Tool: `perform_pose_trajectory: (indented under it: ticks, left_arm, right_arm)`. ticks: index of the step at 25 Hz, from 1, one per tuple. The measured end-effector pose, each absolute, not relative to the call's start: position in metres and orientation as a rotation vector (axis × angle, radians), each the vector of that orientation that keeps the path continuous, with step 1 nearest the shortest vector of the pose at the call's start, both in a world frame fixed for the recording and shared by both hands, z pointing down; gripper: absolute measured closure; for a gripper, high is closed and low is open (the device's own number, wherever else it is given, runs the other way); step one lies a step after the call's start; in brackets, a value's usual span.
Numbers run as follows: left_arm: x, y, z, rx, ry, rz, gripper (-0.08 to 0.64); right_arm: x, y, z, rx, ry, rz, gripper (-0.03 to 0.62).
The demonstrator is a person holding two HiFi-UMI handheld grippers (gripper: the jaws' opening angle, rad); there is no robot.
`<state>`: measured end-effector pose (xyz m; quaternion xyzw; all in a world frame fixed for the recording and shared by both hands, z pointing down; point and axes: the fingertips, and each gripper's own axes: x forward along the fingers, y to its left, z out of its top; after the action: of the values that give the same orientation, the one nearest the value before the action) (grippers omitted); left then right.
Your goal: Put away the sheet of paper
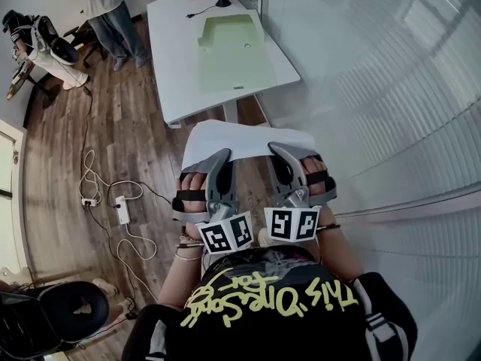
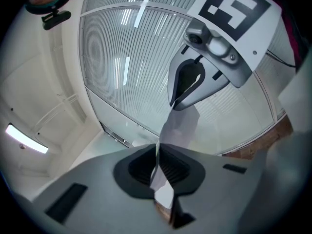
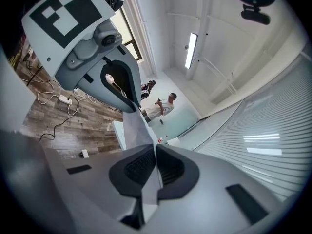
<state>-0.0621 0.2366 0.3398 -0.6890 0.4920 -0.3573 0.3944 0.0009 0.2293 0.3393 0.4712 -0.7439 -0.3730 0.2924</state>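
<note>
wood floor (image 1: 113, 126) and a ribbed glass wall (image 1: 376, 89) frame the spot, with a white table (image 1: 171, 59) ahead. the left gripper (image 1: 223, 156) is pinched shut on the near edge of the sheet of paper (image 1: 248, 137), and the right gripper (image 1: 276, 150) is clamped on that same edge just beside it. each gripper view shows the thin sheet running edge-on between the ribbed pads. both grippers point roughly level, so the paper reaches out in front of them toward the table, short of its near edge and off the floor. two grips side by side likely keep the floppy sheet from drooping or twisting while it is carried. on the table lies a green mat (image 1: 233, 51), possibly where the paper belongs. a person (image 1: 105, 6) stands beside the table's far left corner. a power strip (image 1: 122, 209) with cables lies on the floor to the table's near left.
</note>
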Motion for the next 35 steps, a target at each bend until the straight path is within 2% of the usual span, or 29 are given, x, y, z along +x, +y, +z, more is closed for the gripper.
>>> perform_pose_trajectory:
  ticks: [21,35]
  left_arm:
    - [-0.070,0.230,0.334,-1.758,1.209,-0.878,0.538]
    - [-0.064,0.167,0.322,-1.726,1.254,-0.921,0.538]
  right_arm:
    - [-0.007,0.226,0.334,1.292,-1.950,-0.991,0.584]
    - [-0.001,0.159,0.323,1.243,-2.006,-1.016,0.584]
